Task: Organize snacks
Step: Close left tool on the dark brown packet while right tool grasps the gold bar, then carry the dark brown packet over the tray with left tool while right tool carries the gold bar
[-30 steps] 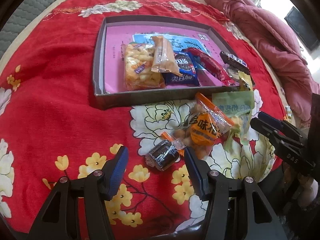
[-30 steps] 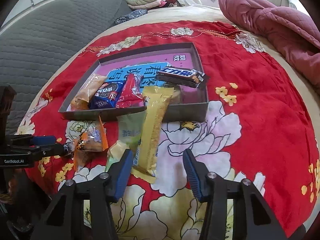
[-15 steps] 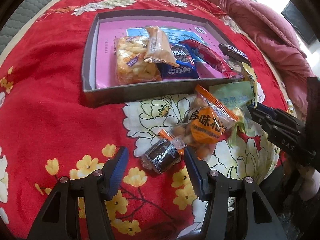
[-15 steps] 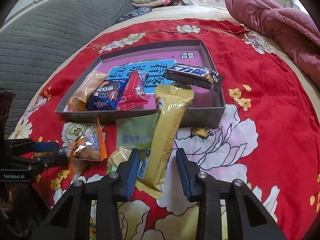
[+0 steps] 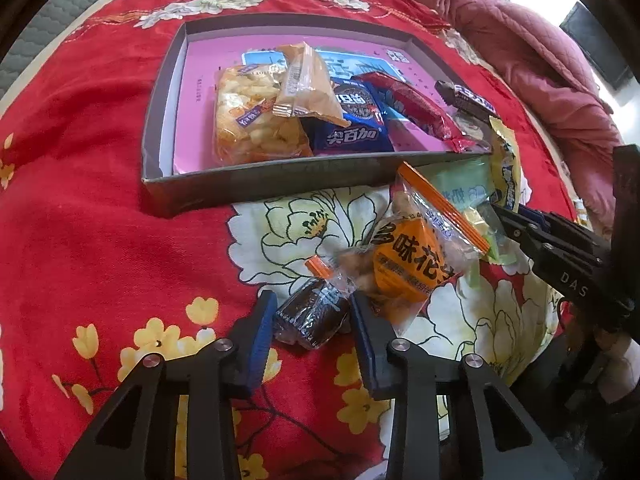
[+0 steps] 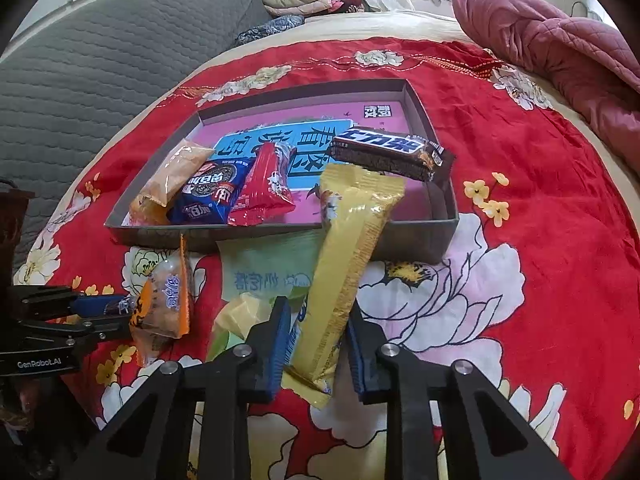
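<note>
Straddling a small dark wrapped snack (image 5: 314, 314), the left gripper (image 5: 312, 316) has its blue pads on either side of the packet, touching or nearly touching it, though whether they are actually pressing it cannot be told. That snack lies on the red floral bedspread (image 5: 100, 220) in front of the grey box (image 5: 256, 182), apart from its near wall. Just beside the dark snack, and closer to the box, rests an orange peanut bag (image 5: 416, 256), with a pale green packet (image 5: 460, 190) beyond it against the box's front wall. The right gripper (image 6: 318, 344) brackets the lower end of a long yellow bar (image 6: 348, 256), its pads close to the wrapper on both sides; a firm grip cannot be confirmed. The yellow bar leans up over the front rim of the box, its top end inside. Within the box lie a corn-puff bag (image 5: 252, 120), a tan packet (image 5: 304, 80), a blue cookie pack (image 5: 356, 120), a red packet (image 5: 416, 108) and a dark chocolate bar (image 6: 384, 154) propped on the box's right-hand rim. A pink quilt (image 6: 560, 52) is bunched beyond the box.
</note>
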Available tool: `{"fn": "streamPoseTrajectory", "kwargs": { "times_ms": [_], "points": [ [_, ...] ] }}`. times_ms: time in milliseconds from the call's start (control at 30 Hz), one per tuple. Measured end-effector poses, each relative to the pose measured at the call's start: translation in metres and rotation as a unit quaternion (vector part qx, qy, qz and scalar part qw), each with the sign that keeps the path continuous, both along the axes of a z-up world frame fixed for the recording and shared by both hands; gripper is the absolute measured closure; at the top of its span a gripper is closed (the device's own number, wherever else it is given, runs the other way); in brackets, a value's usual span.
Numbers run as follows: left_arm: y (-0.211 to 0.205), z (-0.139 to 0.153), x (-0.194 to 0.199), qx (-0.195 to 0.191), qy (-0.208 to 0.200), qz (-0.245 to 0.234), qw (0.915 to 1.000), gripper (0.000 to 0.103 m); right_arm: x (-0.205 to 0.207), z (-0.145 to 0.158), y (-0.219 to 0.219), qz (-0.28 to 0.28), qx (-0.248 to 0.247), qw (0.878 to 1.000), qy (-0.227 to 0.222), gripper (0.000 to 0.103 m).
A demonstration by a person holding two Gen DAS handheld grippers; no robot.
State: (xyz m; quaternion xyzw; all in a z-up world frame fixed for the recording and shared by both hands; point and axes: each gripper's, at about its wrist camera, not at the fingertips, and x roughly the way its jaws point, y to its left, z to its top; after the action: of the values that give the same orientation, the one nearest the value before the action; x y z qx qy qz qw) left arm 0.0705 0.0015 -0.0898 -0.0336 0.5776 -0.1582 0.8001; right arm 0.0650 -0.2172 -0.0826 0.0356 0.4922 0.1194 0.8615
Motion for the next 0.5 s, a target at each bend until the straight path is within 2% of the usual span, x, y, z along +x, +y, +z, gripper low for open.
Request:
{"fn": "streamPoseTrajectory", "kwargs": {
  "times_ms": [300,500],
  "points": [
    [0.011,0.013,-0.001,-0.015,-0.012,0.015,0.9997,0.065,-0.009,0.013,-0.007,-0.002,0.014,1.000,-0.018,0.081],
    [0.020,0.028,-0.002,-0.025,-0.030,0.028,0.9989,0.065,-0.013,0.021,-0.020,-0.026,0.020,0.999,-0.032,0.082]
  ]
}}
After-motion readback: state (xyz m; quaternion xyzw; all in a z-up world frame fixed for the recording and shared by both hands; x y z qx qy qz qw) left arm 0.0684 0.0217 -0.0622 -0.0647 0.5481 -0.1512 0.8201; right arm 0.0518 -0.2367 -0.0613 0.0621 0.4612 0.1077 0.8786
